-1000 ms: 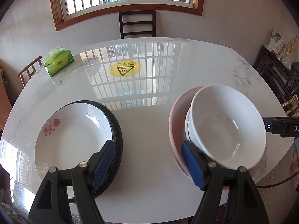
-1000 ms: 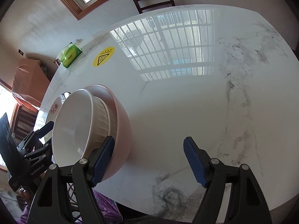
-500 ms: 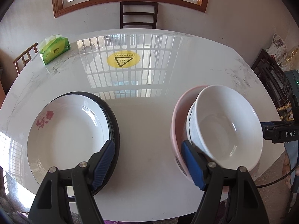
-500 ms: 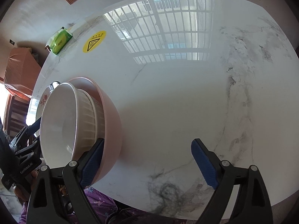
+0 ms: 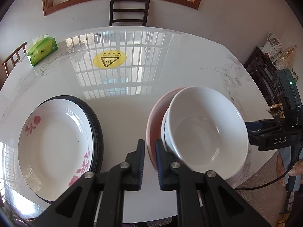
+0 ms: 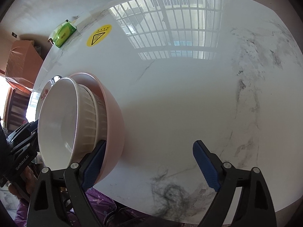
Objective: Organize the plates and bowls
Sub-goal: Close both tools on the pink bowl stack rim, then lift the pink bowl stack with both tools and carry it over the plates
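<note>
A white bowl [image 5: 204,132] sits nested in a ribbed white one inside a pink bowl [image 5: 153,117] on the right of the marble table [image 5: 132,104]. My left gripper [image 5: 150,160] is closing, and its pads sit on either side of the pink bowl's near-left rim. To the left, a white flowered plate [image 5: 55,143] rests on a black plate [image 5: 98,130]. In the right wrist view my right gripper [image 6: 149,162] is wide, its jaws closing slightly over bare table. Its left finger lies against the pink bowl [image 6: 113,117] from outside, below the white bowl [image 6: 60,123].
A green tissue pack [image 5: 42,51] and a yellow warning sticker [image 5: 109,60] lie at the table's far left. A dark chair [image 5: 129,11] stands behind the table under the window. A person's hand [image 5: 289,168] holds the right tool past the table's right edge.
My left jaws went from wide open, straddling the gap between plates and bowls, to nearly closed on the pink bowl's rim. Both views tipped down slightly. The dishes stayed put.
</note>
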A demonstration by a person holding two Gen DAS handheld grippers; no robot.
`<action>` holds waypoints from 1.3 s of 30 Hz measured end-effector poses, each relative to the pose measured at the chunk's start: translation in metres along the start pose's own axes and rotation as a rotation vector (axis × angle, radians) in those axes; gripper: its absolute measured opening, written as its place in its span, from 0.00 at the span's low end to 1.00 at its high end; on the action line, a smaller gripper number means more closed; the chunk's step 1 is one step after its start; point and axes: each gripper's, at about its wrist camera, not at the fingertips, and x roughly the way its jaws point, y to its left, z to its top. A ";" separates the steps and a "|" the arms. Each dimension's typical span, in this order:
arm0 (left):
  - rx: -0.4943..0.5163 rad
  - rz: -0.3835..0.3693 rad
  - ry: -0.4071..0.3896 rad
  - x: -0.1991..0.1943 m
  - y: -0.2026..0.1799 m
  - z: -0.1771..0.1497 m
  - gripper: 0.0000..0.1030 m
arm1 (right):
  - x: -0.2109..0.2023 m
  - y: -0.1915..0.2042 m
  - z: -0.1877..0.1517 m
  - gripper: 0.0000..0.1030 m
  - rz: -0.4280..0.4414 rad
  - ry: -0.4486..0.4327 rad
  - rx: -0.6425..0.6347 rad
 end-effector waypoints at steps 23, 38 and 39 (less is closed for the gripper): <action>-0.081 -0.066 -0.003 0.000 0.015 0.003 0.07 | -0.007 0.025 0.001 0.16 0.145 0.028 -0.016; -0.097 -0.088 -0.004 0.002 0.020 0.005 0.05 | -0.011 0.023 0.009 0.17 0.174 0.021 0.004; -0.097 -0.083 -0.005 0.002 0.019 0.005 0.05 | -0.010 0.023 0.008 0.17 0.167 0.023 -0.003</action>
